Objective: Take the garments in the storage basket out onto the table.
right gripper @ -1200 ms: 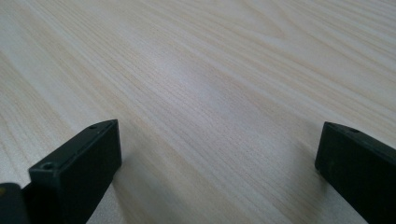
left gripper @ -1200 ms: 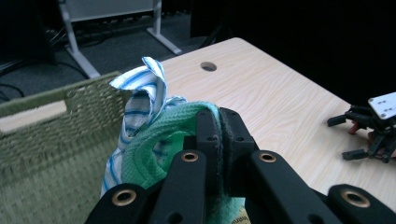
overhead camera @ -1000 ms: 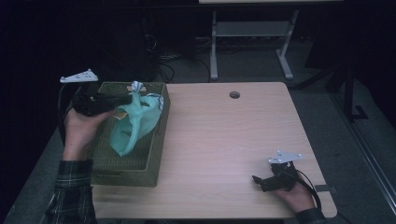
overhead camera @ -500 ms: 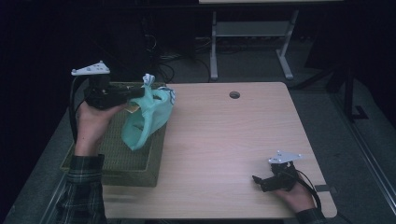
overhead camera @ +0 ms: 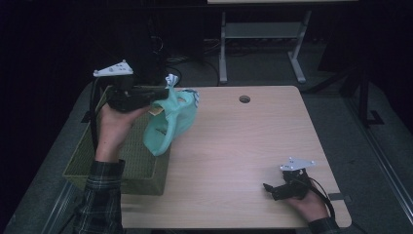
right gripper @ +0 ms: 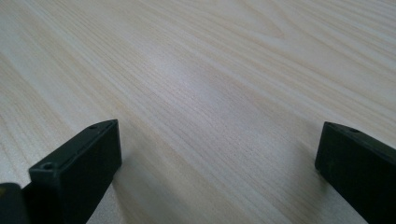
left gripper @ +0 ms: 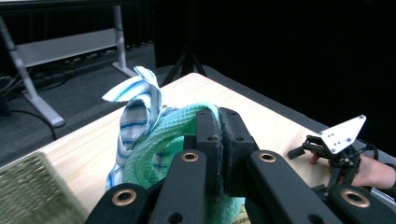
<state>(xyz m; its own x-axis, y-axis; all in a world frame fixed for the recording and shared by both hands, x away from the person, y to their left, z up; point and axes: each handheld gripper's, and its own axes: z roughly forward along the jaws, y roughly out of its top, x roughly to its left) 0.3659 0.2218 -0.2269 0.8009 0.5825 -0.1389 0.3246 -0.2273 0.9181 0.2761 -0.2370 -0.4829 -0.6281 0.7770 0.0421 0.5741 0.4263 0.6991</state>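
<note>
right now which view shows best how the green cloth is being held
The left gripper view: the left gripper has its jaws shut on a fold of the green cloth, seen close. The high view shows the cloth hanging from it above the basket edge. The right gripper view looks at bare table.

The high view looks forward and down on the whole counter [overhead camera: 234,146], while each claw view looks along its own jaws, the right claw [overhead camera: 285,187] low over the same counter [right gripper: 210,70].

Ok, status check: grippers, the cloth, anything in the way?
Left gripper shut on green cloth, hanging over basket edge. Right gripper open, low over table. Path clear.
</note>
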